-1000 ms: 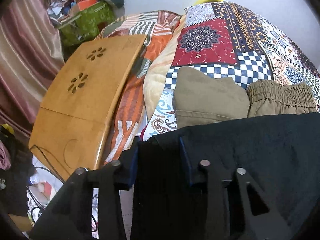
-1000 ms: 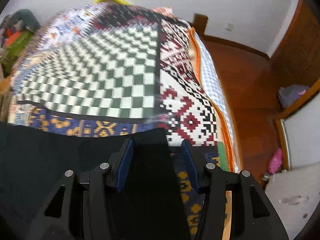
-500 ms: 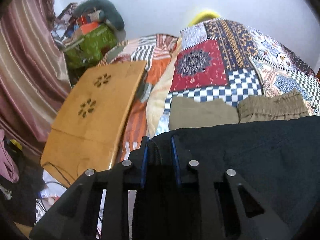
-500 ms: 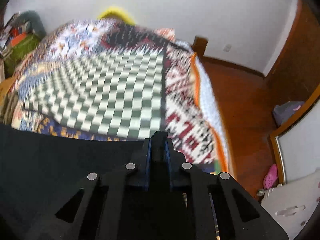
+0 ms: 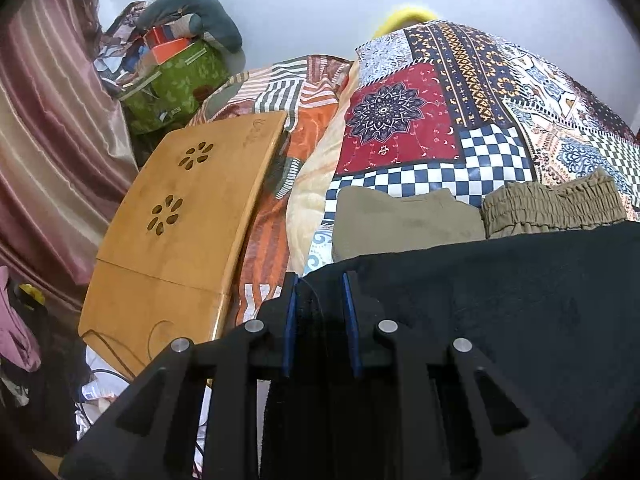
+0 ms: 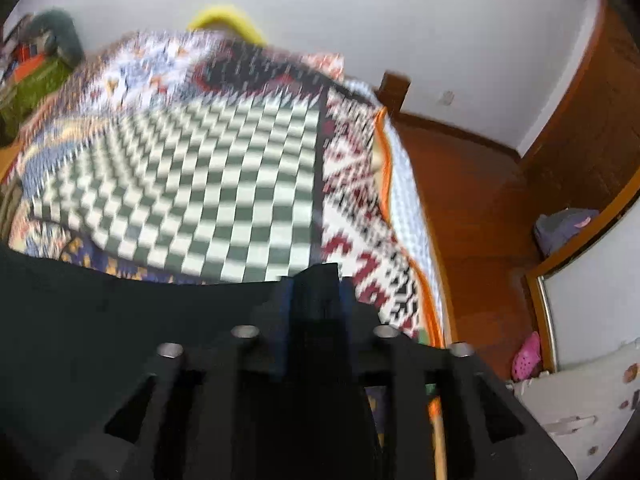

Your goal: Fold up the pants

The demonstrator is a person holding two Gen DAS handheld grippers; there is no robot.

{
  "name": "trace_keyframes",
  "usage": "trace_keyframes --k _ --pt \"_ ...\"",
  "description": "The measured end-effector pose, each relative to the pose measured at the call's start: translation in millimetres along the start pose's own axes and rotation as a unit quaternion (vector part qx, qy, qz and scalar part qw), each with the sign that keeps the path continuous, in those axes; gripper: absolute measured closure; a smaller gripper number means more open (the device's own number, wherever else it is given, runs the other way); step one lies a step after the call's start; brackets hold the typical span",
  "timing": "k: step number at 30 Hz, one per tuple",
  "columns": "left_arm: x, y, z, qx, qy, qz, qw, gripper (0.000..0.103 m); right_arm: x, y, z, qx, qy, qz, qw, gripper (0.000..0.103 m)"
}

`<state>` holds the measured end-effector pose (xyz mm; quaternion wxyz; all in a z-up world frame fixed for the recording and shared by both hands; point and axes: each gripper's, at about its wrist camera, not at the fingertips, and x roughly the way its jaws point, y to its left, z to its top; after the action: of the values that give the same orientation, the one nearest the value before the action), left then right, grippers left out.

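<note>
Both grippers pinch the top edge of the black pants above the quilted bed.

The left gripper [image 5: 319, 292] has closed on a thick bunch of black pants [image 5: 500, 320], its blue pads pressing the cloth; the right gripper [image 6: 314, 280], whose jaws have just been opening a little, still has a fold of the same cloth wedged between its pads. From either gripper, the patchwork quilt [image 5: 404, 120] lies at twelve o'clock, with khaki pants [image 5: 404, 220] just beyond the black edge. If the right pinch loosens further, that corner would likely slip and the fold skew; swinging forward could drag the hem over the khaki pair.
</note>
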<state>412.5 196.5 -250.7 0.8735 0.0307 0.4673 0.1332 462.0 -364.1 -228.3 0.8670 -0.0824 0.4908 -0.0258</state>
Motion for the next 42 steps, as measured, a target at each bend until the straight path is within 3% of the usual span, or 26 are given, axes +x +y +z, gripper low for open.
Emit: trace_keyframes --k 3,7,10,15,19,22,29,32,36,42 --pt "-5.0 4.4 0.2 -0.009 -0.006 -0.01 0.9999 0.081 -17.8 15.9 -3.7 -0.023 -0.012 0.021 0.999 0.066" --pt "-9.0 4.8 -1.4 -0.014 -0.014 -0.013 0.9997 0.081 -48.8 53.8 3.8 -0.051 -0.038 0.102 0.993 0.046" --pt "-11.5 6.1 -2.9 -0.017 -0.018 -0.017 0.9996 0.081 -60.0 96.4 18.9 -0.082 -0.037 0.148 0.985 0.039" --pt "-16.2 7.8 -6.7 -0.014 -0.024 -0.024 0.9993 0.081 -51.0 157.9 34.6 -0.114 -0.014 0.217 0.969 0.039" --pt "-17.8 8.1 -10.2 -0.013 -0.026 -0.03 0.9991 0.081 -38.8 193.9 32.8 -0.147 0.004 0.251 0.957 0.039" --pt "-14.6 6.8 -12.4 -0.011 -0.021 -0.03 0.9992 0.081 -26.7 214.0 29.5 -0.178 0.027 0.253 0.951 0.039" --pt "-2.2 4.9 -19.6 -0.014 -0.005 -0.027 0.9995 0.081 -7.3 217.6 25.9 -0.174 0.054 0.27 0.945 0.037" --pt "-2.6 5.0 -19.5 -0.015 -0.005 -0.026 0.9995 0.081 -14.8 219.5 17.8 -0.189 0.045 0.254 0.948 0.049" --pt "-9.6 5.0 -17.3 -0.016 -0.014 -0.024 0.9995 0.082 -20.9 220.3 10.4 -0.201 0.033 0.241 0.949 0.088" --pt "-28.2 2.6 -12.2 -0.006 -0.031 -0.031 0.999 0.093 -32.1 221.9 6.4 -0.204 -0.002 0.219 0.954 0.098"
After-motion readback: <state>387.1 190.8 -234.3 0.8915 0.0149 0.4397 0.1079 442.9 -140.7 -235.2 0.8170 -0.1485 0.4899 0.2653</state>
